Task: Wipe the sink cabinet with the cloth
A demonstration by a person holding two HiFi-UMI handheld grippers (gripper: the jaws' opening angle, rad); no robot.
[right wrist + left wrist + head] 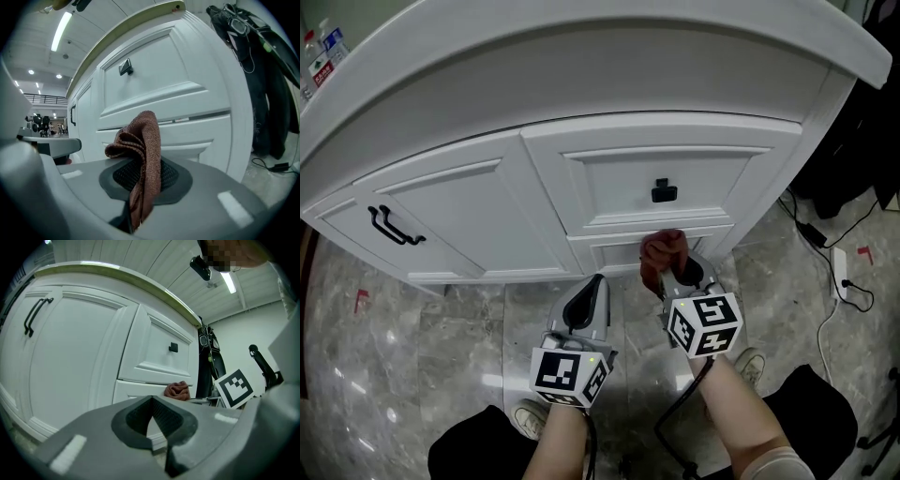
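We are pinching the cloth [142, 150] in the right gripper's [677, 270] fingers, its bunched end sticking out ahead of them toward the cabinet's [609, 187] lower drawer front. We cannot tell whether they touch. The left gripper [589, 302], fingers together and empty, is waiting farther off.

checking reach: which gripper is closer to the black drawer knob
Right. The right gripper, gripping the cloth, is just below the knob; the left gripper is lower and further left.

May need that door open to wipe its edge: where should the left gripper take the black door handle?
Mid-span, straight from the front, left gripper fingers either side of the black door handle: the bar runs upright and bows clear of the door between its two mounts.
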